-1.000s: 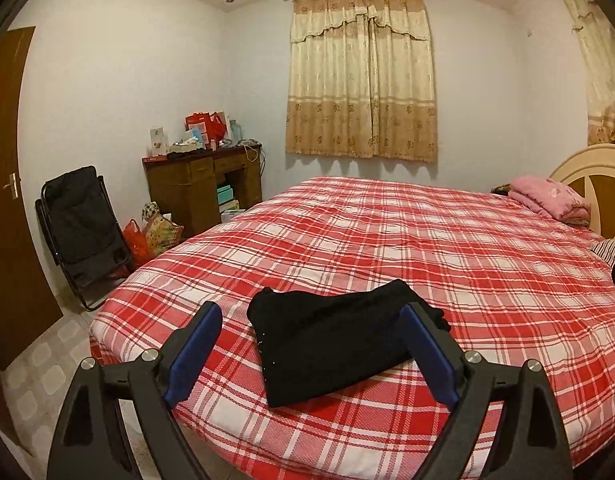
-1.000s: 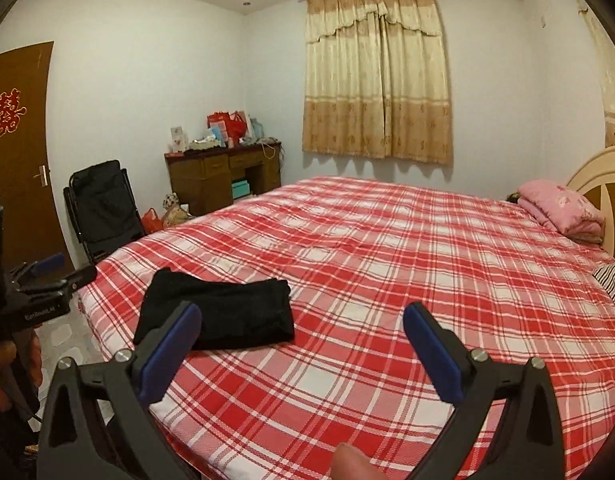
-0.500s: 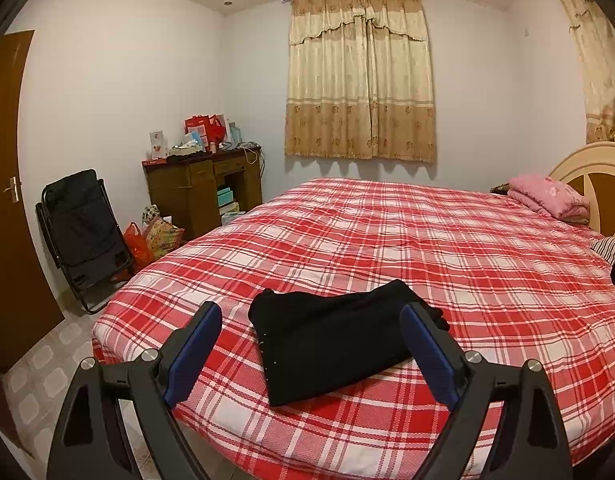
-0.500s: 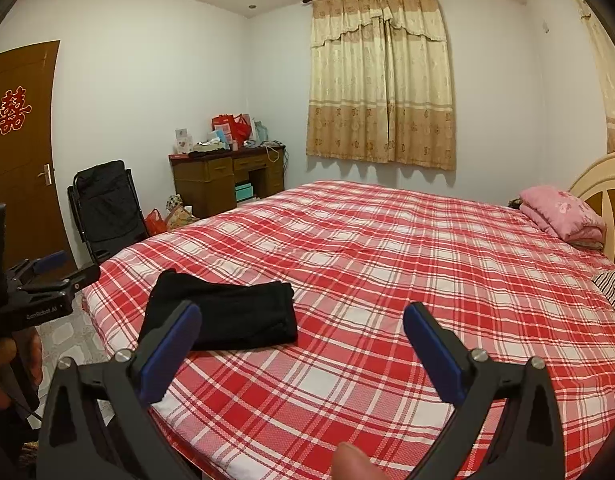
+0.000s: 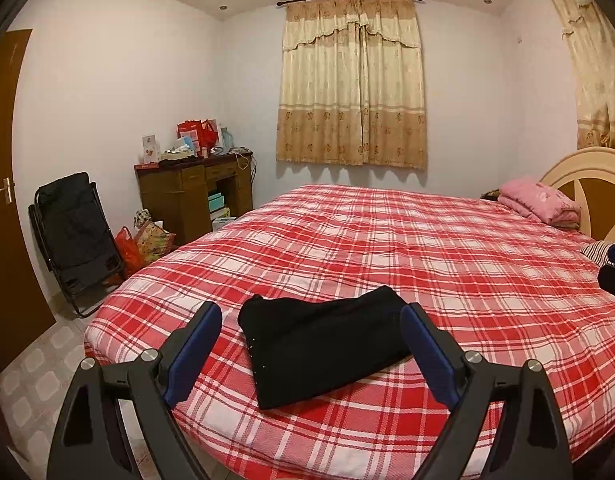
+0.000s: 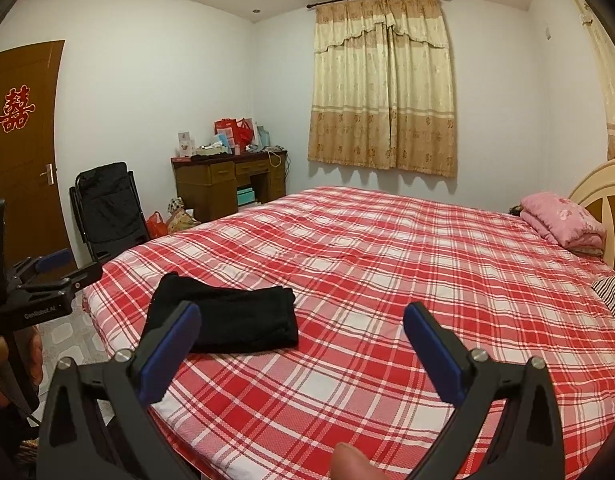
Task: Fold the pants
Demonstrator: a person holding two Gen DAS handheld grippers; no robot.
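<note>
The left tongs [image 5: 311, 344] stand wide apart and hold nothing; their blue pads [image 5: 193, 354] frame the folded black pants [image 5: 323, 344] from above the near edge of the bed [image 5: 427, 248], clear of the cloth. The right tongs [image 6: 301, 348] are likewise spread wide and empty, hanging over the near edge of the bed to the right of the pants, with a fingertip [image 6: 349, 462] showing at the bottom of the right wrist view.

The pants lie as a compact folded bundle on the red plaid cover, near the bed's near left corner, flat and a little skewed to the edge. A row of tiny pale dots runs along one side of them, perhaps studs, though the view is too coarse to say.

At the far right, by the headboard [image 5: 583, 184], sits a folded pink blanket [image 5: 539, 200]. Beyond the bed's left side stand a wooden desk [image 5: 187, 196] heaped with bags and boxes, a black folding chair [image 5: 75, 236], and a brown door [image 6: 27, 148]. Beige curtains [image 5: 351, 84] hang on the far wall.
</note>
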